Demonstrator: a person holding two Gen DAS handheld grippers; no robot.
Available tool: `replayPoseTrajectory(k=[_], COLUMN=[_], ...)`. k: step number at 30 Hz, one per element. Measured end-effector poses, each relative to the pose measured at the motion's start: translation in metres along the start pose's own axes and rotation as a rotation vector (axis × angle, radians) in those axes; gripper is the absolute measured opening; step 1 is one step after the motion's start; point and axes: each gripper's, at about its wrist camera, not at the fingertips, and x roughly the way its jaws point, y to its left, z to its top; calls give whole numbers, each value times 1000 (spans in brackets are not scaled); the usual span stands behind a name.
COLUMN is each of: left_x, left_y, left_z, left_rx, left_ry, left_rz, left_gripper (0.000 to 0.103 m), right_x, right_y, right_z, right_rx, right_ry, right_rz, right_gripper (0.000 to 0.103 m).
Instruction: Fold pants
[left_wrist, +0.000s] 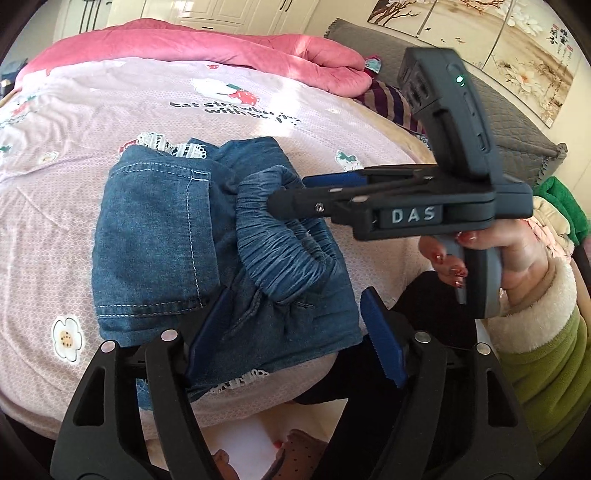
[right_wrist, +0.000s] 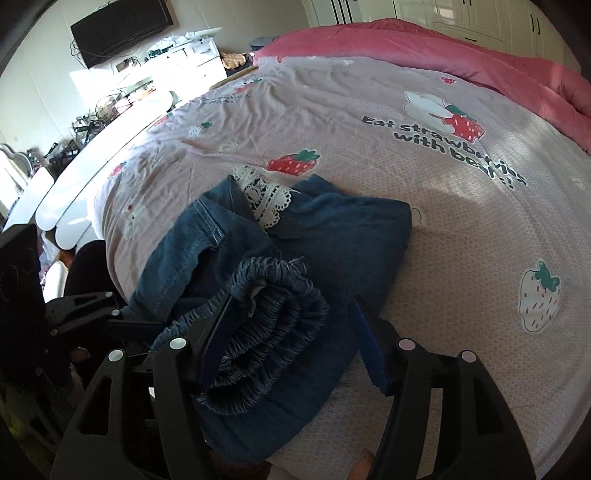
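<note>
Blue denim pants (left_wrist: 166, 243) with white lace trim lie folded in a bundle on the pink printed bedsheet (left_wrist: 74, 147). The gathered elastic waistband (left_wrist: 273, 240) curls up on top. My left gripper (left_wrist: 295, 332) is open, its blue pads straddling the near edge of the bundle. My right gripper (left_wrist: 295, 192) reaches in from the right, its tips at the waistband. In the right wrist view the pants (right_wrist: 332, 236) lie below my right gripper (right_wrist: 291, 343), which is open with the waistband (right_wrist: 273, 314) lying between its pads against the left one.
A pink quilt (left_wrist: 221, 48) is bunched along the far side of the bed. A grey headboard (left_wrist: 517, 122) and striped cloth (left_wrist: 388, 103) lie at the right. In the right wrist view white furniture (right_wrist: 74, 192) and a wall TV (right_wrist: 122, 29) stand left of the bed.
</note>
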Motion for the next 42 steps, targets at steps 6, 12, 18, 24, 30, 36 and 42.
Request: replayPoseTrajectory(k=[6, 12, 18, 24, 30, 36, 42], left_x=[-10, -54, -84, -75, -34, 13, 30], left_y=[5, 40, 96, 118, 112, 111, 112], left_z=[3, 15, 39, 67, 85, 86, 83], left_rx=[-29, -91, -188, -194, -122, -93, -87], left_ry=[-9, -103, -159, -128, -22, 102, 133], left_rz=[-58, -20, 102, 151, 112, 79, 36], left_gripper=[74, 88, 93, 93, 93, 83, 56], right_x=[-17, -62, -84, -90, -48, -2, 28], right_y=[-3, 9, 37, 97, 174, 196, 199], right_z=[-5, -7, -17, -32, -49, -46, -40], right_rx=[50, 19, -78, -275, -582, -722, -800], right_ry=[-27, -151, -201, -229, -149, -76, -38], right_rz=[25, 45, 33, 64, 110, 3, -80], right_gripper=[69, 70, 75, 75, 74, 62, 56])
